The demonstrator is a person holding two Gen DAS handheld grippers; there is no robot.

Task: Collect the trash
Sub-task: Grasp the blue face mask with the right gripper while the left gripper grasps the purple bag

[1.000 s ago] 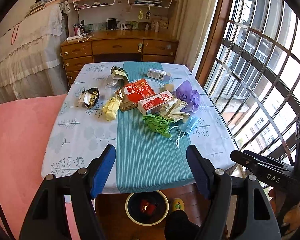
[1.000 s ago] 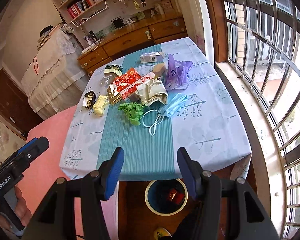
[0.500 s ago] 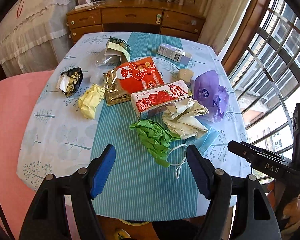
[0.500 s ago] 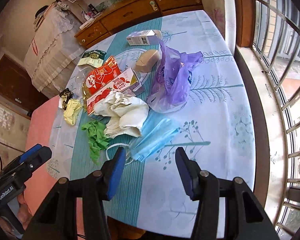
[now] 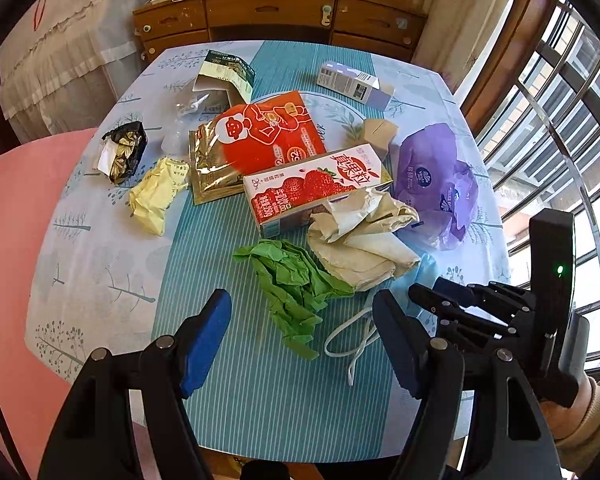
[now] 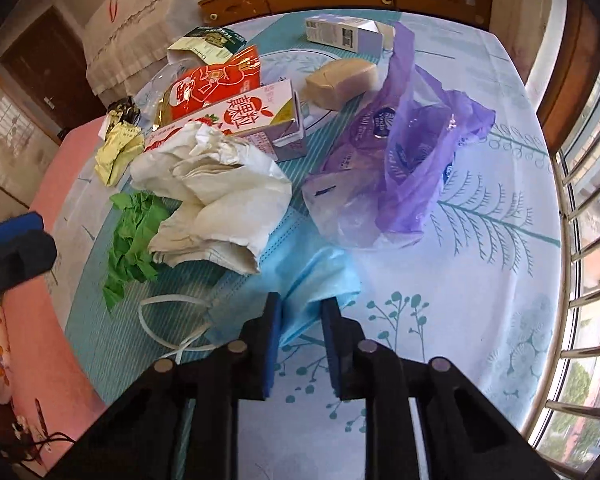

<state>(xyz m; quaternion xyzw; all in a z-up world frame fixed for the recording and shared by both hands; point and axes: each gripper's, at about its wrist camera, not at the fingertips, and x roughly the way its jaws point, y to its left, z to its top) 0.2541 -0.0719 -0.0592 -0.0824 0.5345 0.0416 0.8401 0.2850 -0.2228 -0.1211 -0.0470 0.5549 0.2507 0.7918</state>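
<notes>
Right gripper (image 6: 300, 312) jaws closing around blue face mask (image 6: 316, 276), left gripper (image 5: 302, 312) released above crumpled green paper (image 5: 292, 280), littered table (image 5: 100, 248)

Both grippers came down and forward toward the table (image 5: 100, 264), so the litter that sat small in the upper middle of each frame a second earlier now filled the centre. The bin under the near table edge dropped out of the bottom of both views. The right gripper (image 6: 300, 312) narrowed from wide apart and was closing, its pads on either side of a fold of the blue mask (image 6: 312, 276) at lower centre. In the left view, the right gripper (image 5: 480, 308) moved from the right edge inward, reaching the mask (image 5: 424, 268).
</notes>
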